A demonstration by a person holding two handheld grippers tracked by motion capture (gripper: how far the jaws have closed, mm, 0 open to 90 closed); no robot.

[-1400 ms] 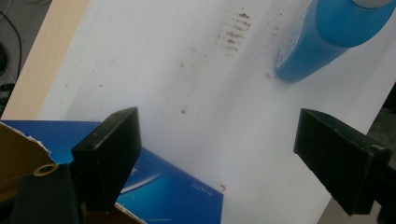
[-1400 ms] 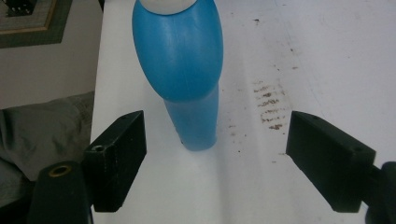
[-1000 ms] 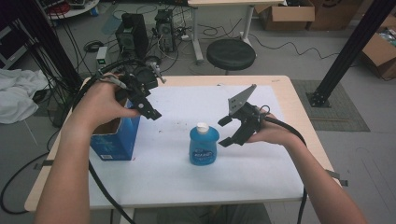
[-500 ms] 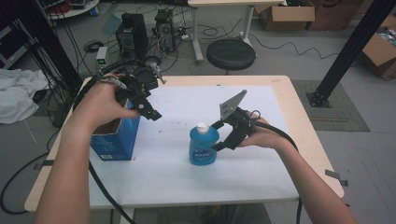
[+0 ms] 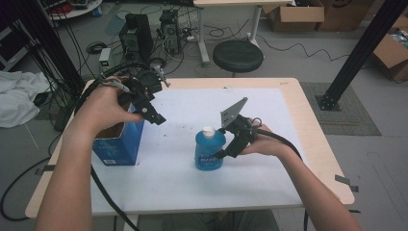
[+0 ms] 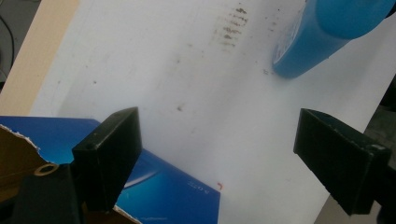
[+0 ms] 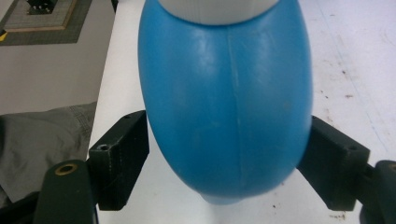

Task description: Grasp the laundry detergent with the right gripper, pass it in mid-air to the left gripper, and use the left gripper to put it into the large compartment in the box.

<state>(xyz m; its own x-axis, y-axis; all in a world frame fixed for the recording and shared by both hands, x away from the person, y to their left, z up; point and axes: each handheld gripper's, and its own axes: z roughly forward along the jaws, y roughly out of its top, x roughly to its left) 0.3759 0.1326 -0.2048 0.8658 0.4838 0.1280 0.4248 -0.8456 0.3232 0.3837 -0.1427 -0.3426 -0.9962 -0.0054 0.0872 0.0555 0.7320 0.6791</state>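
Bottle [image 5: 210, 150] and right gripper [image 5: 230, 149] were what I watched most closely: the blue bottle stood upright on the white sheet [image 5: 192, 187] covering the table [image 5: 317, 144], near the middle of it, with its white cap [image 5: 208, 130] on top. From the high view my right gripper came in from the bottle's right side, its black jaws reaching to the bottle's flank at about mid-height, the grey plate [image 5: 234, 112] on the gripper tilted up above it. In the right gripper view the bottle [image 7: 226, 98] sat squarely between the two jaws, which stood spread to either side of its rounded body; the right-hand jaw looked to be at the bottle's surface and the left-hand one right at its edge, but I could not tell whether they were pressing it or only bracketing it. My left gripper [image 5: 155, 115] hung in the air above the near corner of the open blue box [image 5: 118, 144], which stood on the left part of the sheet, well apart from the bottle. In the left gripper view its jaws were wide apart with nothing between them but the white sheet [image 6: 196, 102] below; the box [image 6: 154, 186] lay under the left-hand jaw and the bottle [image 6: 322, 37] appeared farther off at the upper right.
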